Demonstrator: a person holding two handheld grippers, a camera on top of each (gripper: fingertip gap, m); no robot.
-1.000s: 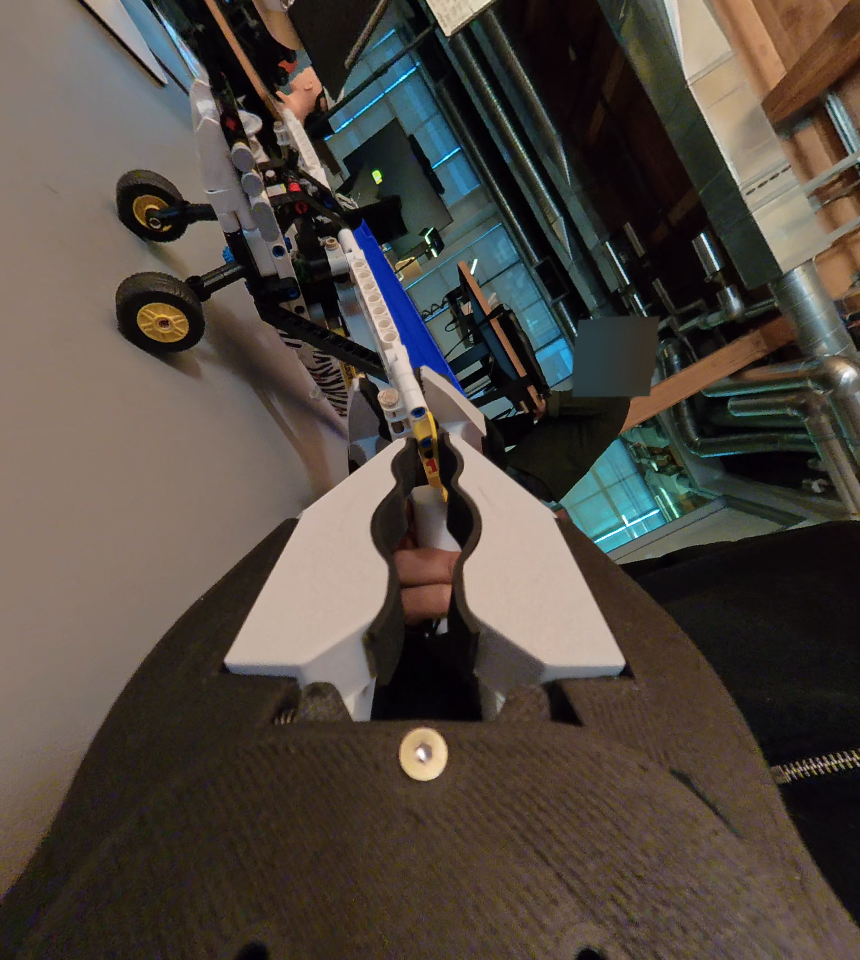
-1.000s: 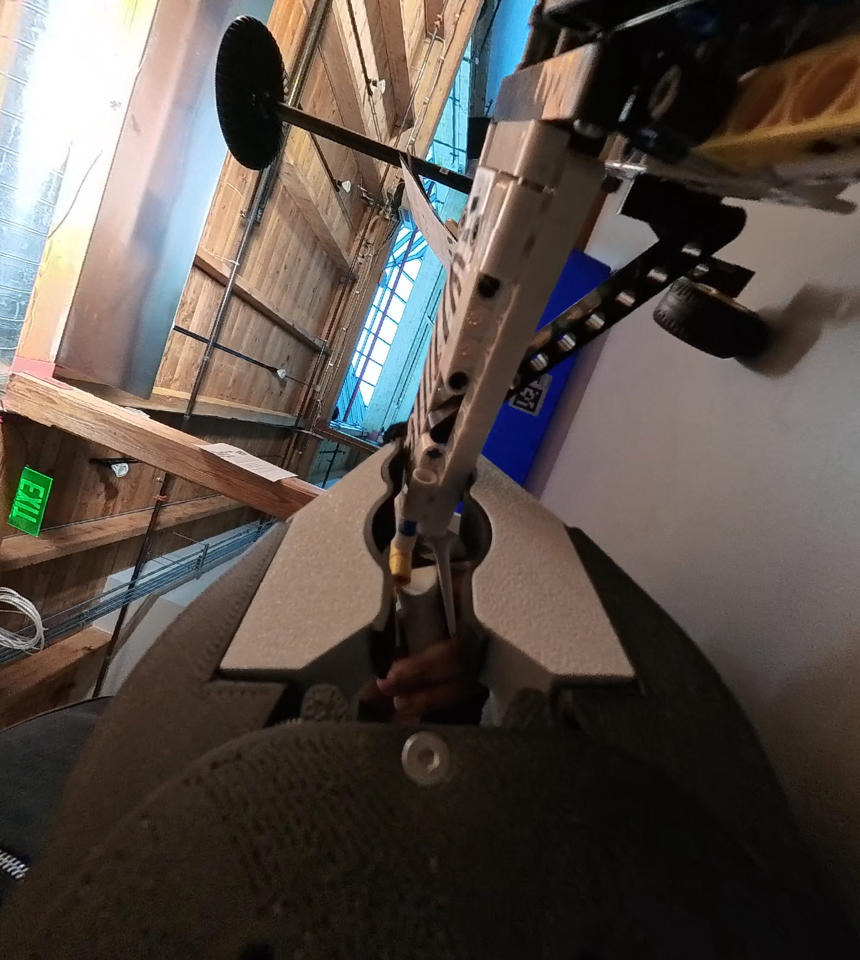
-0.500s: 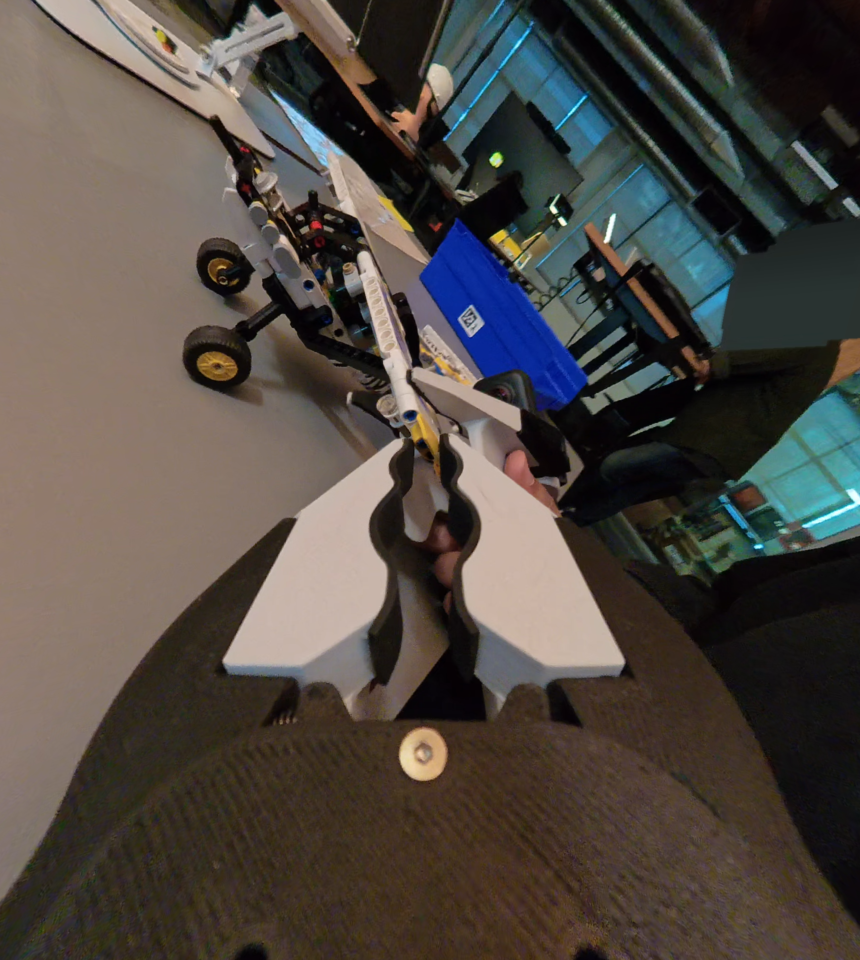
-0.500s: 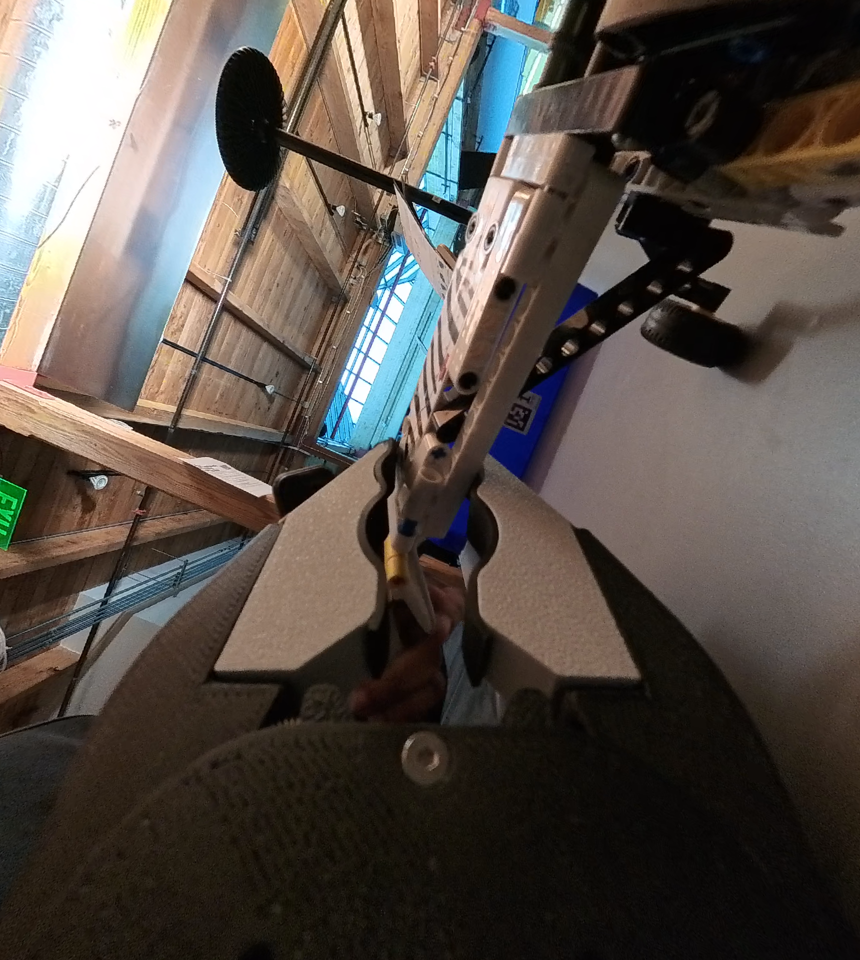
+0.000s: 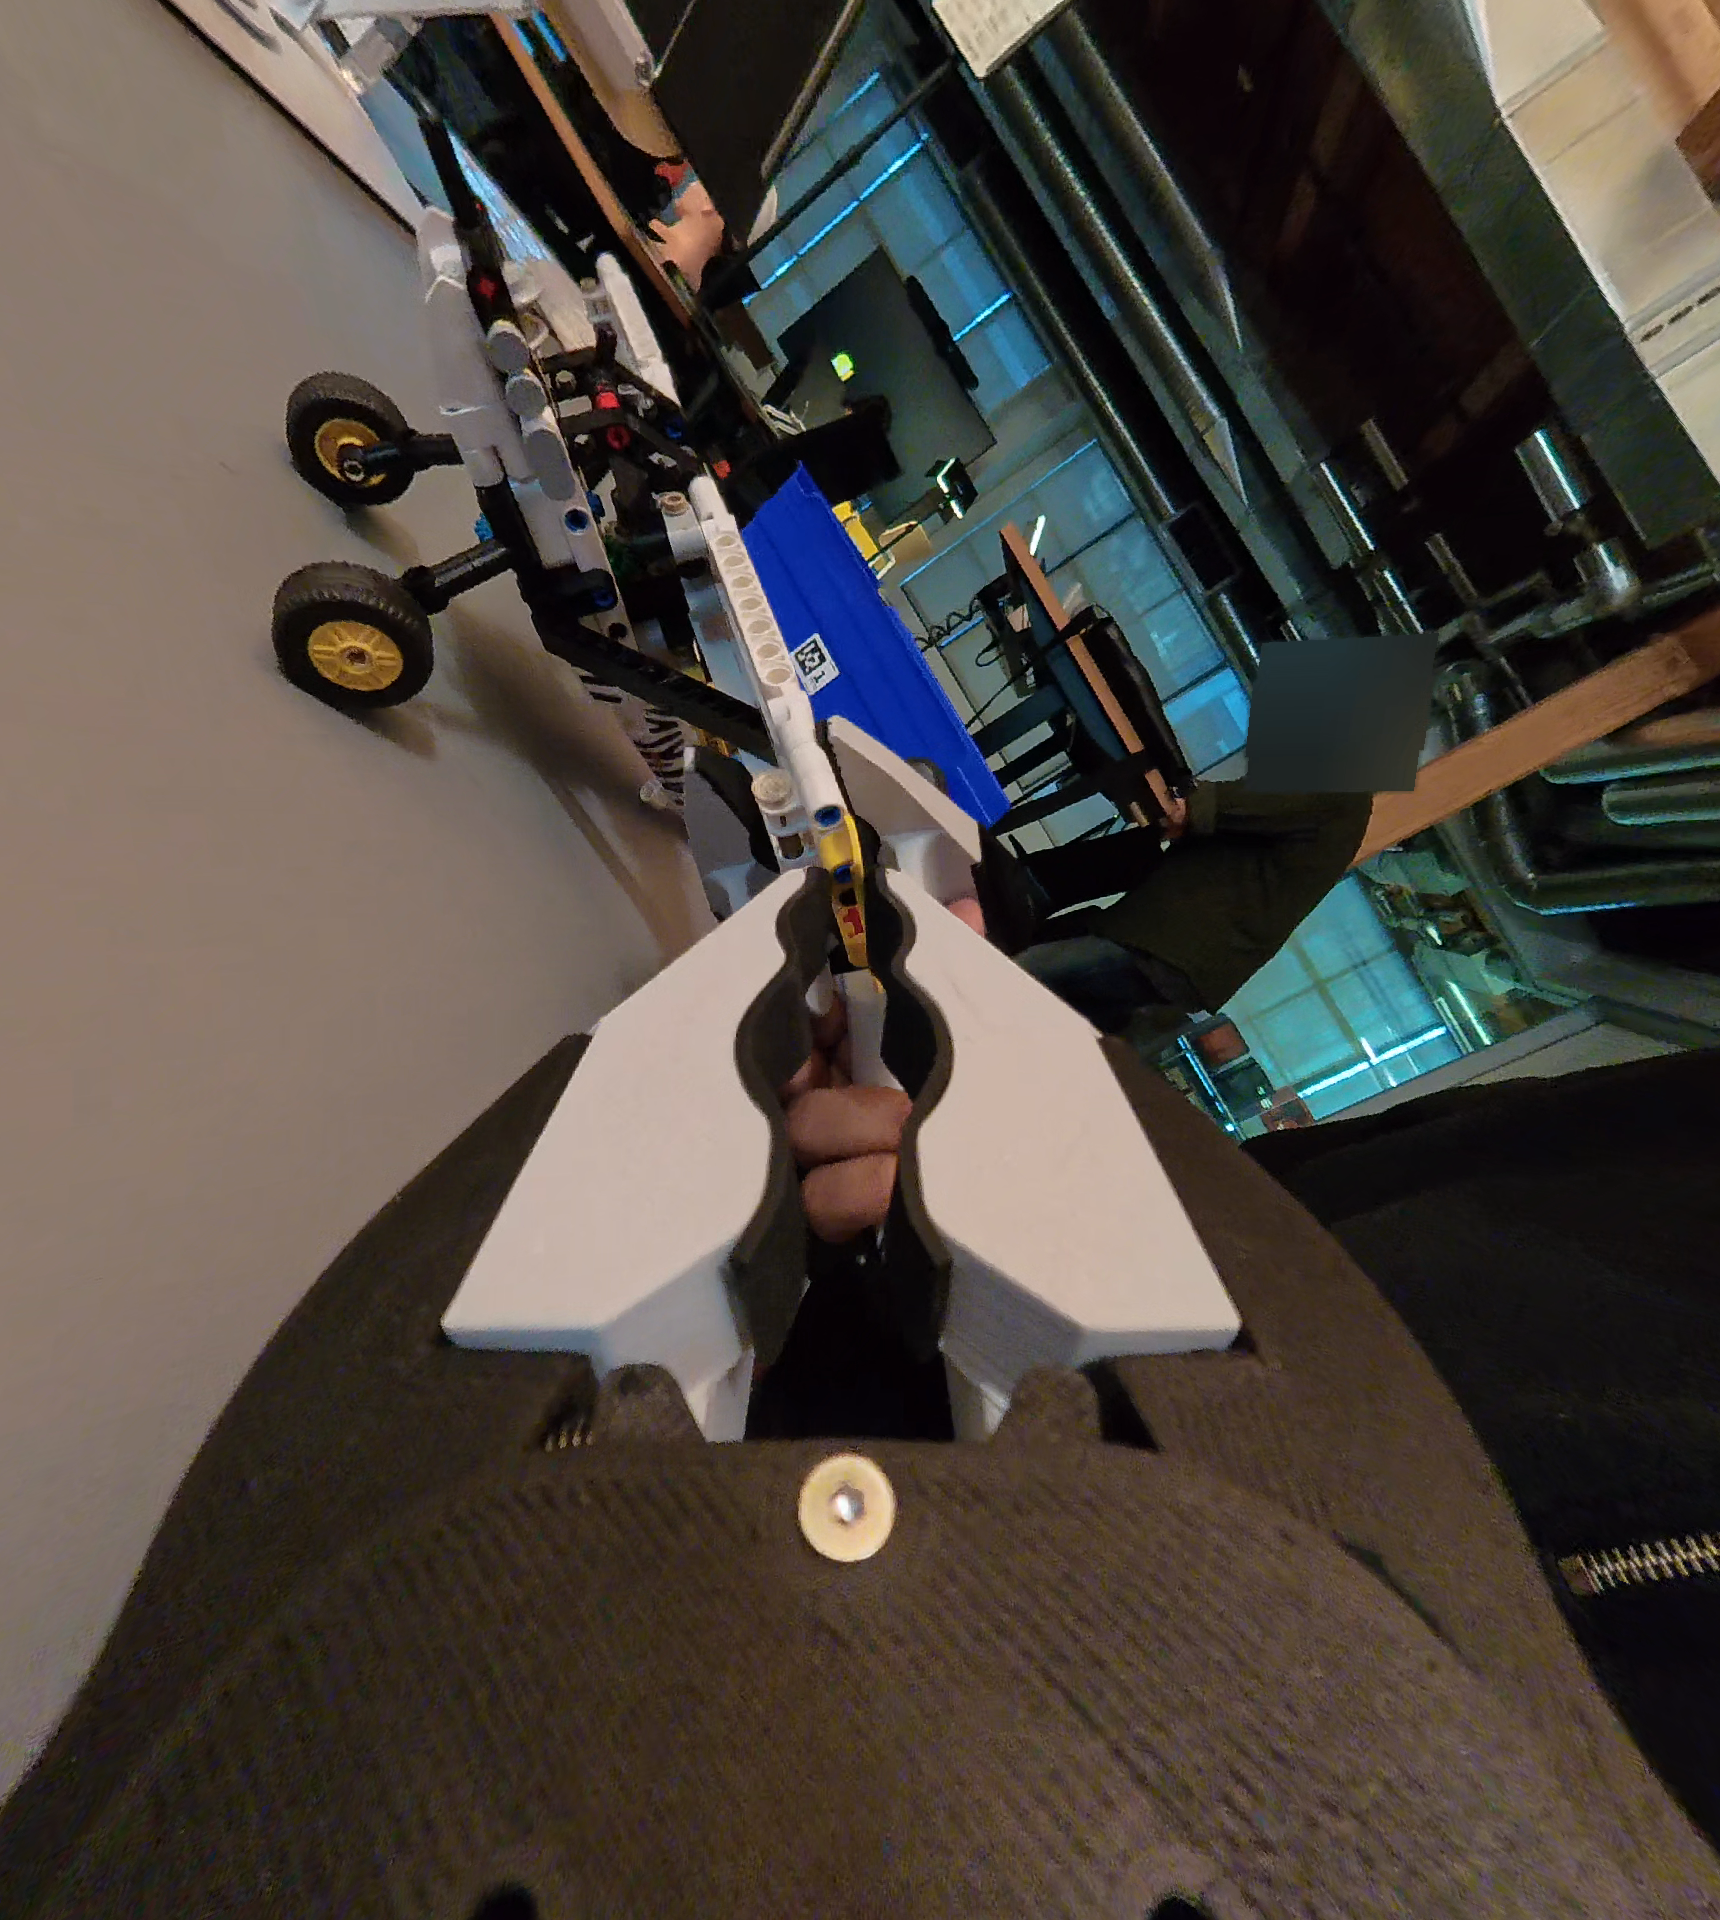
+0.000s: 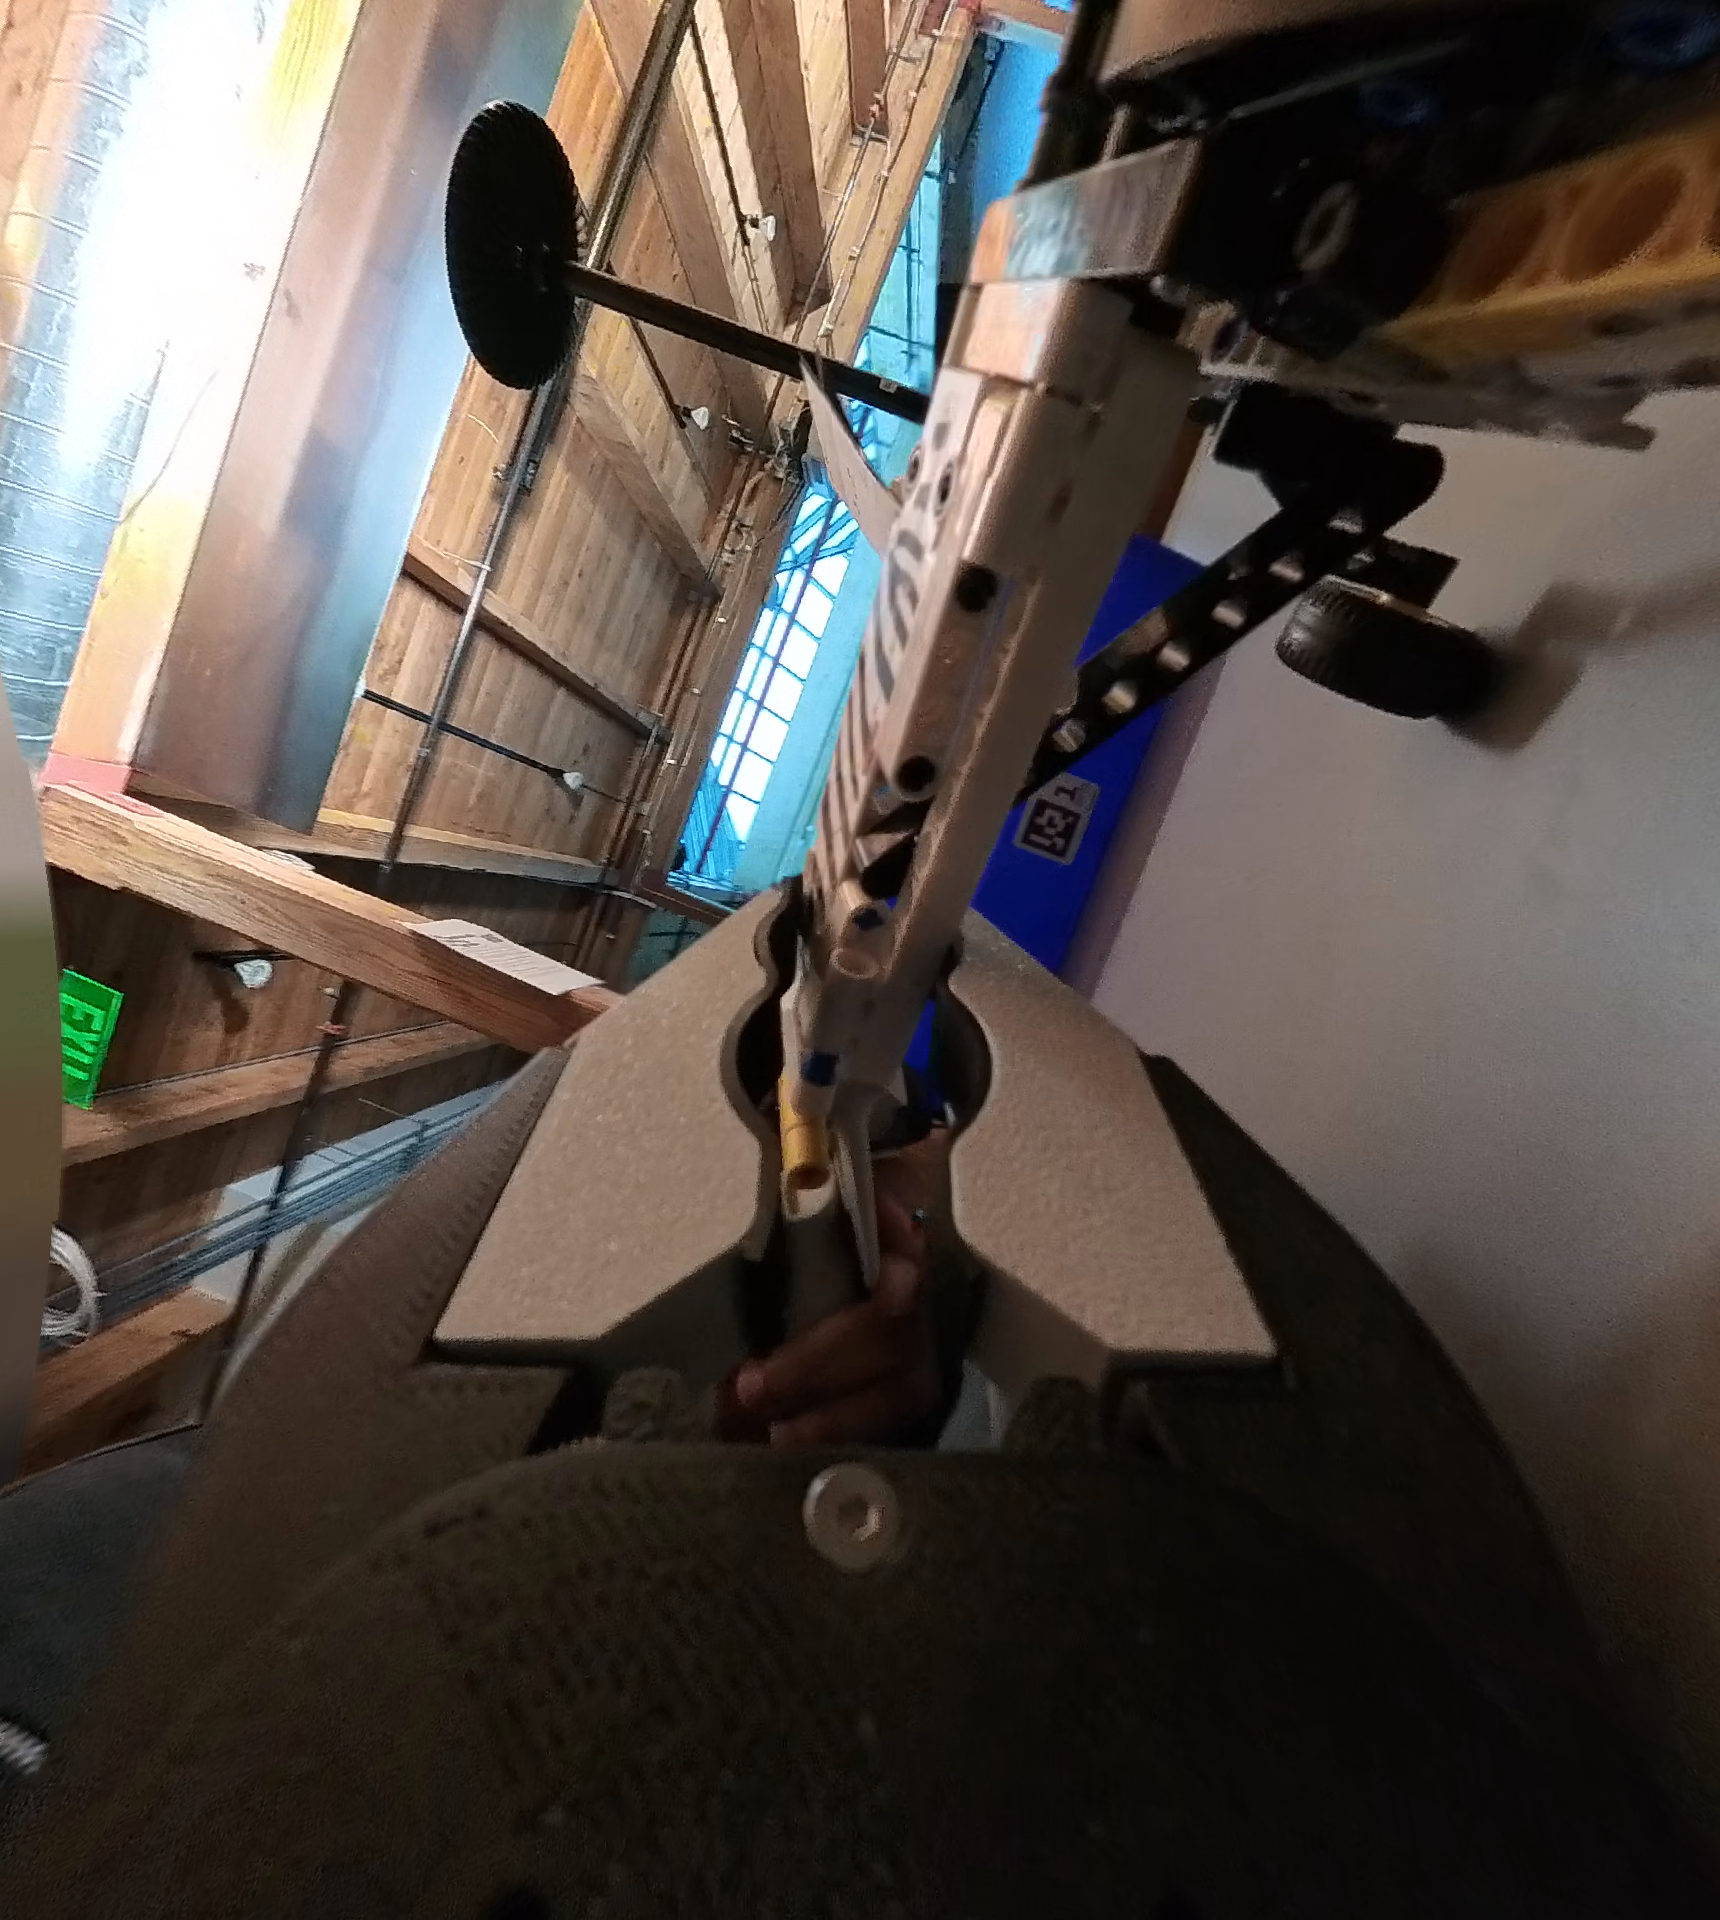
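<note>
both grippers hold one toy building-brick vehicle (image 5: pixel 565 540) on the grey table (image 5: pixel 108 831): left gripper (image 5: pixel 848 904) pinches its yellow piece (image 5: pixel 851 894), right gripper (image 6: pixel 861 935) clamps its white beam (image 6: pixel 949 675); nothing looks detached.

industrial loft workspace, exposed metal ducts (image 5: pixel 1521 260), timber beams (image 6: pixel 316 914), desks with a monitor (image 5: pixel 897 364)
</note>
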